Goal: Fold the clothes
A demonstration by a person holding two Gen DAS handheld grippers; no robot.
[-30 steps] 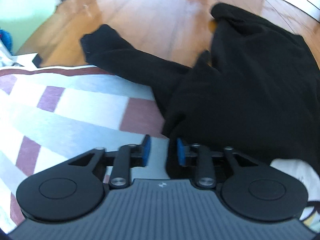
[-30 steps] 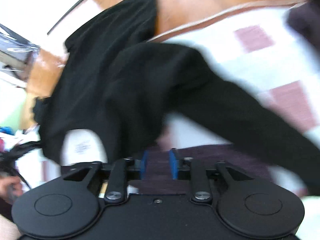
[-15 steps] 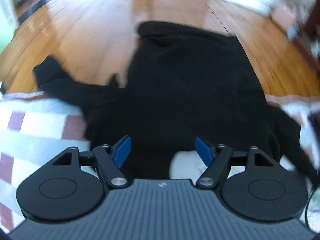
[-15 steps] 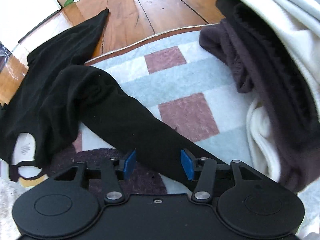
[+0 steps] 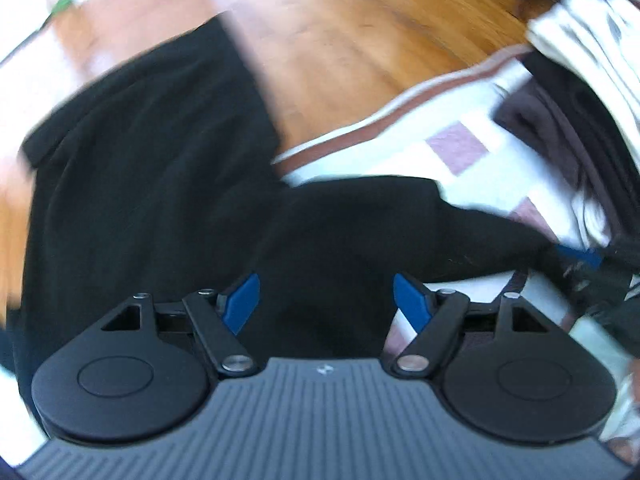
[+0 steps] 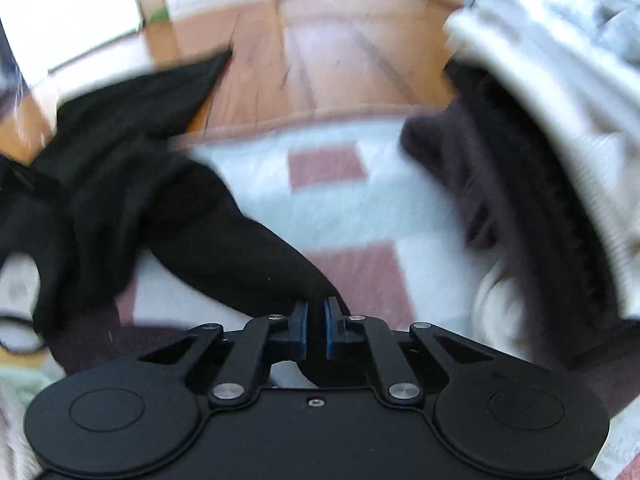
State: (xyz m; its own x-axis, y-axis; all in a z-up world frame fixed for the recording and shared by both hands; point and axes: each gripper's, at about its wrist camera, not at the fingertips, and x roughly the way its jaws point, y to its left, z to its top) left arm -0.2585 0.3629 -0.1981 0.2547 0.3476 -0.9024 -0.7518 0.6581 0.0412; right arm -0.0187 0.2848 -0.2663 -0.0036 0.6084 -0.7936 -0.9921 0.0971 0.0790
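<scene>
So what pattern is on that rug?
Pale rug with dusty-red squares and a border stripe; clearest in the right wrist view.

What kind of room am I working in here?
Likely a home living space, on the floor: a wooden floor, a checked rug, and a pile of clothes beside the black garment.

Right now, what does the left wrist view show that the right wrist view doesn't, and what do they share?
Only the left wrist view: the left gripper, jaws wide open over the black garment, and the garment's broad body spread onto the wood floor.

Only the right wrist view: the right gripper shut on the garment's sleeve, and a white label at the neck opening.

Both: the black garment, the checked rug, the wood floor, and the pile of dark and cream clothes on the right. Both are motion-blurred.
</scene>
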